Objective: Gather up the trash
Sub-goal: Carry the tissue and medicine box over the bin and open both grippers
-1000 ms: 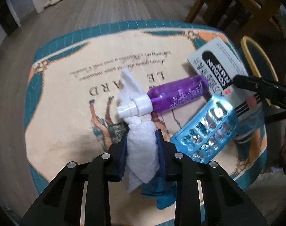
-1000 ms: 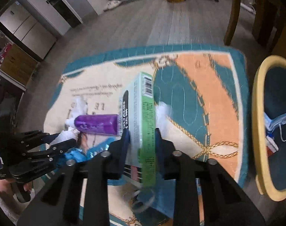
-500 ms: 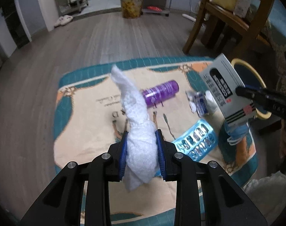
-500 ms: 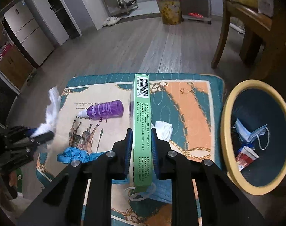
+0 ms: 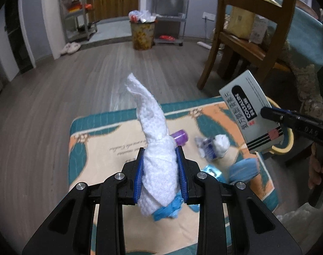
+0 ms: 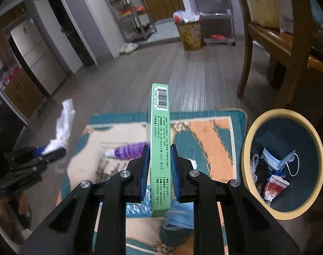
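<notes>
Left gripper [image 5: 160, 176] clamped on a crumpled white paper towel [image 5: 155, 148], a blue scrap caught beneath. Right gripper [image 6: 160, 167] clenched edge-on around a green medicine box [image 6: 160, 146]. Both held clear above the mat [image 6: 214, 131], presumably for carrying to the yellow-rimmed bin [image 6: 246, 148] just beside it.

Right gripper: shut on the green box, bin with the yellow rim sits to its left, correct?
Side is wrong. The right wrist view shows the bin to the right of the right gripper, which is shut on the green box.
</notes>
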{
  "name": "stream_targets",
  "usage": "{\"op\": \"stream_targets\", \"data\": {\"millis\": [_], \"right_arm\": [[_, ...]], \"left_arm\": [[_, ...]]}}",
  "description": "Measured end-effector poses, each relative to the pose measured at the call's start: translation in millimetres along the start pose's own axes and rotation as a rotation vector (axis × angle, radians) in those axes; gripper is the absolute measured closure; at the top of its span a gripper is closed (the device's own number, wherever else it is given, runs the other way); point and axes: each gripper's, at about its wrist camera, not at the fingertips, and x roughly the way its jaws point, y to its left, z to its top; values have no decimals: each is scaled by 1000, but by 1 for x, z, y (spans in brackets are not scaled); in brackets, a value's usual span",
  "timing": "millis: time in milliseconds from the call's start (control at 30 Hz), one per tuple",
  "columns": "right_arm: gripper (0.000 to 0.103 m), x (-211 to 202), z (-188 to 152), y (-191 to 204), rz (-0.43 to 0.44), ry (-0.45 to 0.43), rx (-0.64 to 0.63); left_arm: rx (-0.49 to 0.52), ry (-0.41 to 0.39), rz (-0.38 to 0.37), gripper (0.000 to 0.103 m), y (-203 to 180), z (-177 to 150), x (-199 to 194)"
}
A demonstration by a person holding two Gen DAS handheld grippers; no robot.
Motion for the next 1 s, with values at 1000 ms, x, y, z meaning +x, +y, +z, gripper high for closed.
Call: {"op": "stream_targets", "data": {"millis": [1000], "right_arm": [[85,-114,16,-136,-199,-170,124]], "left_arm": [[176,-74,-169,73,-151,55,34]]}}
